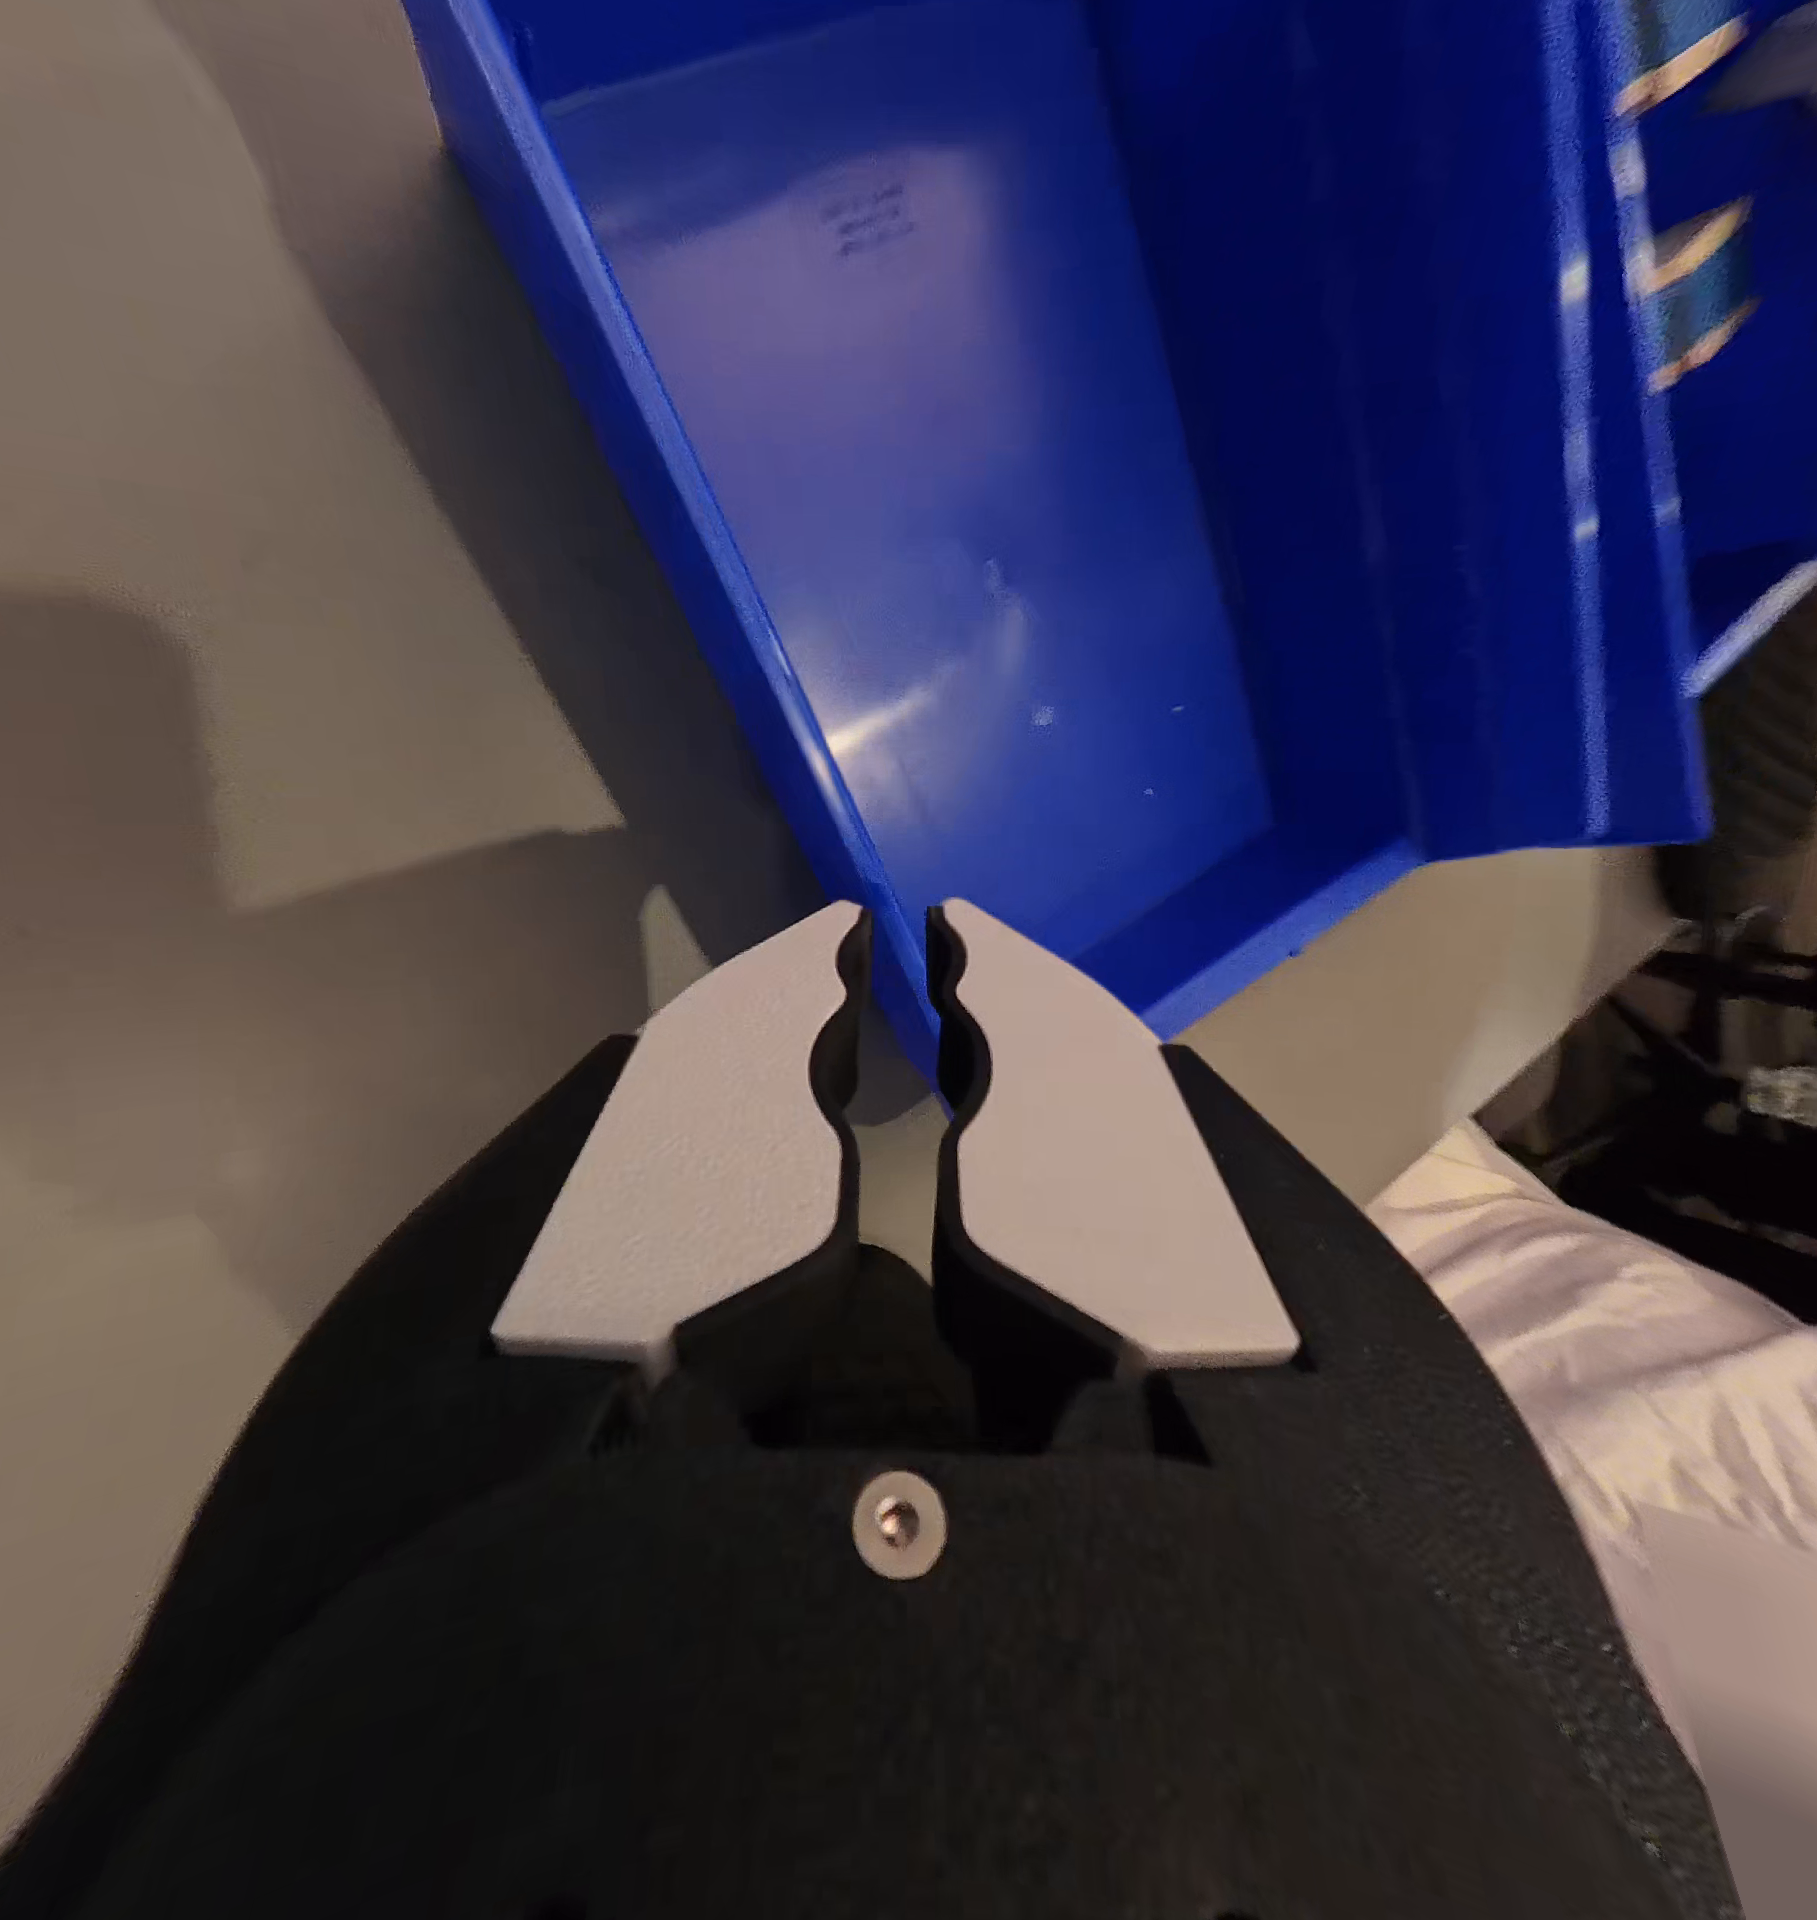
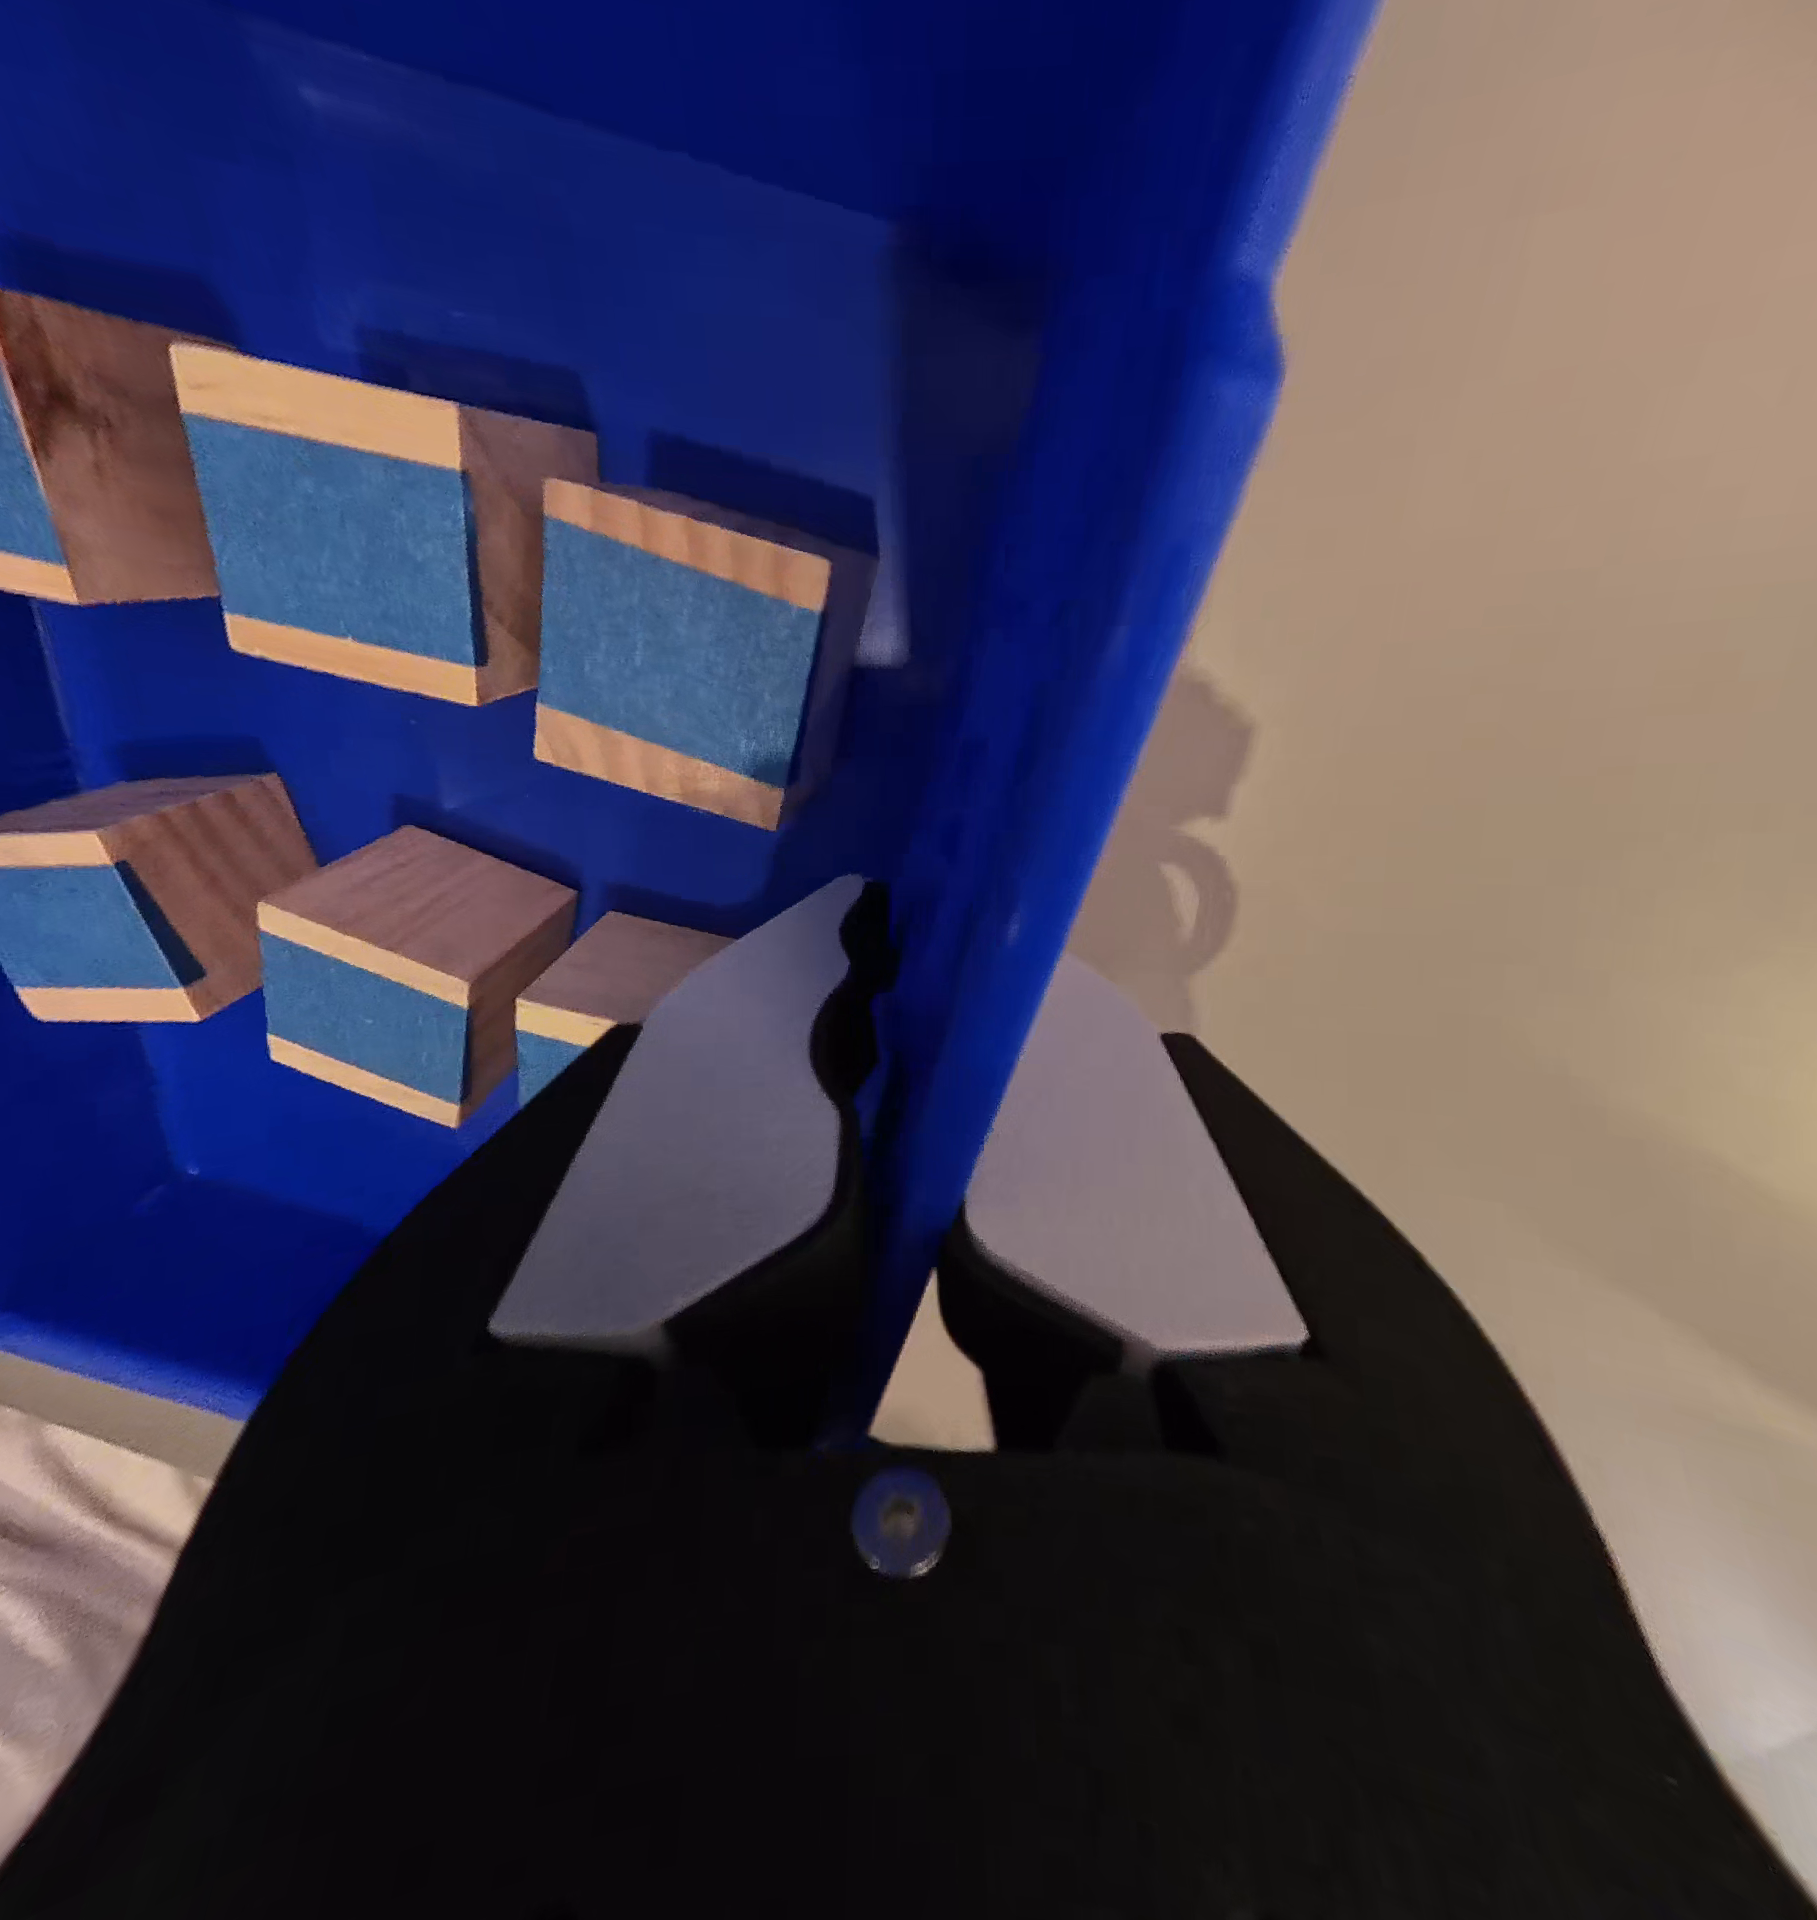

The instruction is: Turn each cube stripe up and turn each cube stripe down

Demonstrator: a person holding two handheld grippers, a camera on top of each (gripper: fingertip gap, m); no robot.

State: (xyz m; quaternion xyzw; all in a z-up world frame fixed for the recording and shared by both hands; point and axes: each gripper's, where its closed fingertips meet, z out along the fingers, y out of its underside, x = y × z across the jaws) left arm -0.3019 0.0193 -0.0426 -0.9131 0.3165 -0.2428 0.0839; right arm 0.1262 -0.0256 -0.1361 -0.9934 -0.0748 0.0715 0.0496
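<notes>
Blue bin [image 1: 987,499]: two compartments, on pale desk [image 1: 208,416]. Left gripper [image 1: 899,914]: jaws clamped on bin's left wall. Right gripper [image 2: 935,935]: jaws clamped on right wall. Wooden cubes [image 2: 332,520]: six in right compartment, blue stripes facing up; left compartment bare.

Left gripper [image 1: 899,914]: grey fingers nearly closed, pinching the thin wall of the blue bin [image 1: 675,436]. Right gripper [image 2: 919,904]: fingers clamped astride the blue tray wall [image 2: 1080,582], one either side.
</notes>
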